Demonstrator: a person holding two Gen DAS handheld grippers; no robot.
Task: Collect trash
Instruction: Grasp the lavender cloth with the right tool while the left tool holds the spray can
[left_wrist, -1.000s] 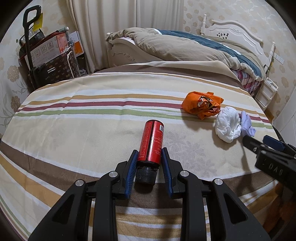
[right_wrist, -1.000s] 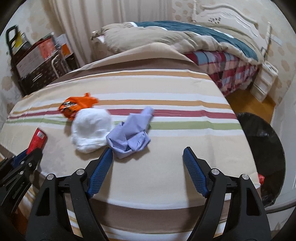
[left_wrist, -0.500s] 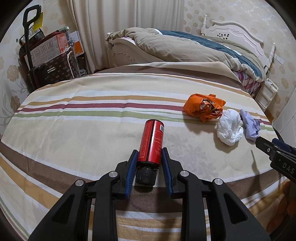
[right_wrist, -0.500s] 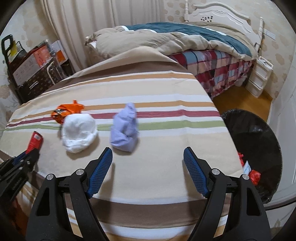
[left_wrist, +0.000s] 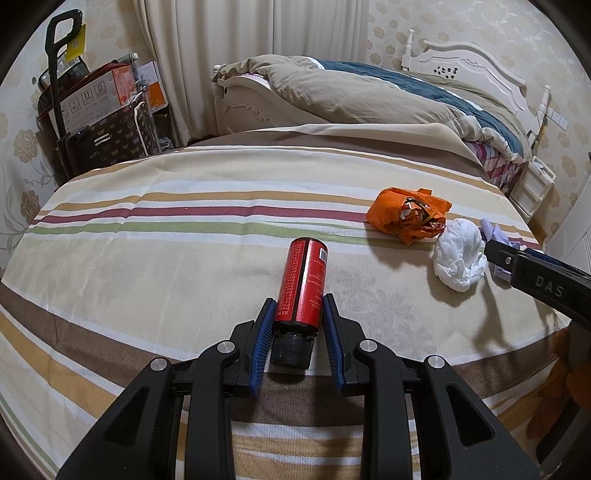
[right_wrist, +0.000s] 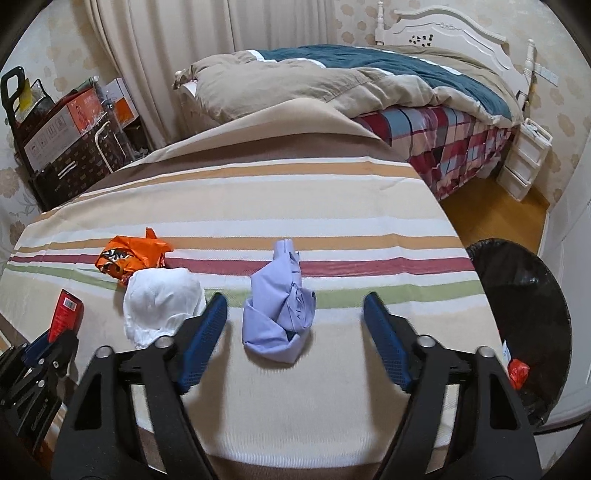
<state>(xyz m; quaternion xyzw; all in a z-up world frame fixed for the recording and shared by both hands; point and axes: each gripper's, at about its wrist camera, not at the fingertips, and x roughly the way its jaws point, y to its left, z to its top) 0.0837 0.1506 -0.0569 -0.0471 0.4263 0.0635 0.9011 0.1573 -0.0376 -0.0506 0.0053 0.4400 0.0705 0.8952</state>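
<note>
**A:** Closing on the lilac wad (right_wrist: 279, 317): the right tool (right_wrist: 295, 332) straddles it, blue pads (right_wrist: 207, 332) apart and clear of it, the jaws having just been narrowing. How should the step be finished?

**B:** The wad lies on the striped desk (right_wrist: 332, 424), left of centre in the gap, nearer the pad at 9 o'clock. Judged best: shift slightly toward that side, descend until the pads flank its bulk, then squeeze without pinching the cloth beneath.

**A:** And its neighbour?

**B:** The white wad (right_wrist: 160, 299) sits just beside the 9 o'clock pad and could be snagged. The black bin (right_wrist: 524, 314) waits at 3 o'clock.

**A:** The left tool (left_wrist: 299, 325)?

**B:** Clamped on the red bottle (left_wrist: 303, 277), near its black cap.
</note>
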